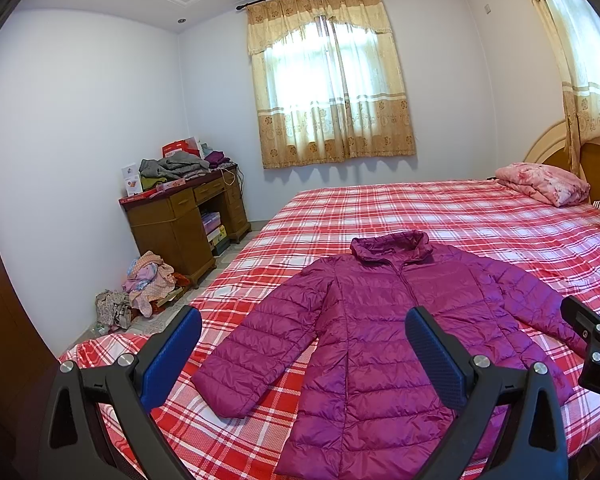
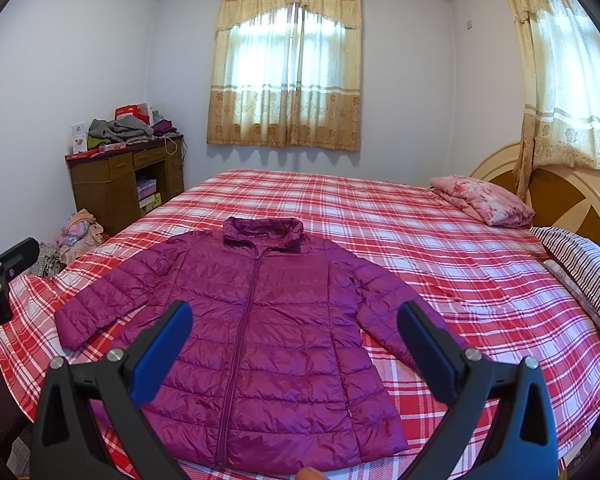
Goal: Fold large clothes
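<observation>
Jacket: purple puffy jacket (image 2: pixel 256 320) lies flat on the red checked bed cover (image 2: pixel 440 248), zip side up, right in front of both grippers and lower than them.
Collar: it is at the far end, away from the grippers; the bottom edge is the near end.
Sleeves: both are spread out to the sides. One sleeve (image 1: pixel 256 348) lies ahead of the left gripper, between its two fingers as its camera sees it. The other sleeve (image 2: pixel 396 312) lies ahead of the right gripper, close to its right finger.
Left gripper: left gripper (image 1: pixel 302 354) is wide open, holds nothing, and hangs in the air above the near part of the jacket.
Right gripper: right gripper (image 2: pixel 294 348) is wide open too, empty, not touching the cloth.
Step now: I think nothing is folded so far, so the first fold comes next.
How to do it well: go down slowly, pinch each sleeve near its cuff, and take only the sleeve, not the bed cover under it.
Then: lay each sleeve across the chest so it lies flat.
Watch out: the cloth looks shiny and slippery, so a small pinch may slide off; puffy cloth may spring back.
Other things: pink folded blanket (image 2: pixel 484 200) is far off to the right, out of the way.
</observation>
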Demonstrator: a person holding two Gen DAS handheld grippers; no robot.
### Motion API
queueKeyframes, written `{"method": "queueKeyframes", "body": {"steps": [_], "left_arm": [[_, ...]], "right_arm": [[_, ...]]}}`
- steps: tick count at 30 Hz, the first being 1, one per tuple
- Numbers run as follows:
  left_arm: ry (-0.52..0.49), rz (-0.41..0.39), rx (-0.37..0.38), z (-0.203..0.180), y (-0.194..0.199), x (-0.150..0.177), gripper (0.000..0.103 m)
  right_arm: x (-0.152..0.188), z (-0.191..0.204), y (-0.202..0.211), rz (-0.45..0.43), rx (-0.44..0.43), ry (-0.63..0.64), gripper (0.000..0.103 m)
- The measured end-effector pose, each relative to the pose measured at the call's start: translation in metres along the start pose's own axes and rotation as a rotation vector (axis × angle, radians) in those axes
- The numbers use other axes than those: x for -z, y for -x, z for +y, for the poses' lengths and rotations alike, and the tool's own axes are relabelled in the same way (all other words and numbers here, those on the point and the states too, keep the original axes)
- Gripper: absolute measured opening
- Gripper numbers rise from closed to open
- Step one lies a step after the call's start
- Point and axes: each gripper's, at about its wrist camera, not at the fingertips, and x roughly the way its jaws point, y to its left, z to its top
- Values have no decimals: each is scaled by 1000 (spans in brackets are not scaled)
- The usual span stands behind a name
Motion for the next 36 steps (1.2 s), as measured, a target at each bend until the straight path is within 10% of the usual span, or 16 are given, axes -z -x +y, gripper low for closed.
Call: {"method": "queueKeyframes", "body": {"steps": [36], "left_arm": [[-8, 27, -7, -1, -12, 8, 102]], "right_arm": [[7, 8, 0, 13, -3, 2, 103]]}}
